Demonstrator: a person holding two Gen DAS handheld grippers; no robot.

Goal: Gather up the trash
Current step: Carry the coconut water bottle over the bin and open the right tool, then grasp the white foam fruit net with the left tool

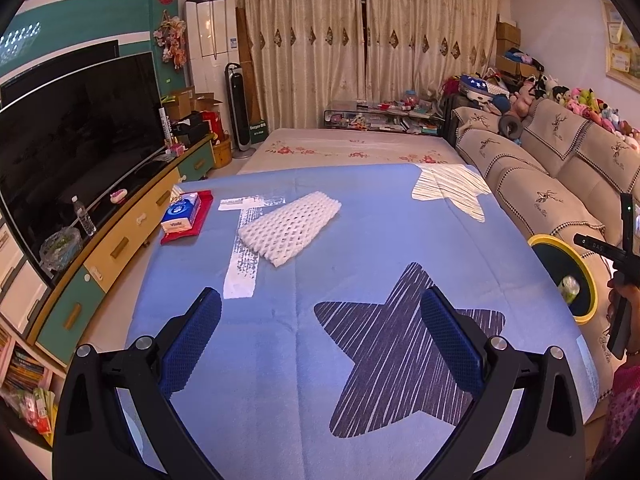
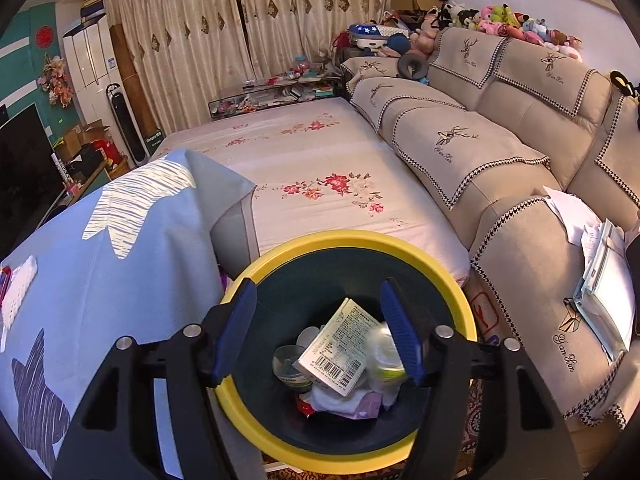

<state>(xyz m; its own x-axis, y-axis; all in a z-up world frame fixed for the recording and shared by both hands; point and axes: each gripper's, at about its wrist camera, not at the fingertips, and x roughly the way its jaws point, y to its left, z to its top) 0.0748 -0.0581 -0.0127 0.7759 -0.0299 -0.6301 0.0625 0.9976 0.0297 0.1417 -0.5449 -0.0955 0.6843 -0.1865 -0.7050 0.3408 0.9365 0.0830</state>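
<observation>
A white foam net sleeve (image 1: 288, 228) lies on the blue star-print cloth (image 1: 380, 220), ahead of my left gripper (image 1: 320, 292), which hovers open and empty above the dark star. My right gripper (image 2: 318, 284) is open over the yellow-rimmed dark bin (image 2: 352, 240). A pale box with a barcode (image 2: 336, 354) lies tilted inside the bin below the jaws, and the pads do not touch it. Cups, wrappers and tissue lie under the box. From the left wrist camera the bin (image 1: 540, 239) stands past the cloth's right edge.
A blue tissue pack (image 1: 182, 212) rests on a red item at the cloth's far left corner. A TV (image 1: 80, 140) and cabinet run along the left. A beige sofa (image 2: 500, 160) with papers (image 2: 600, 280) sits on the right, and a floral-covered bed (image 2: 320, 160) lies beyond.
</observation>
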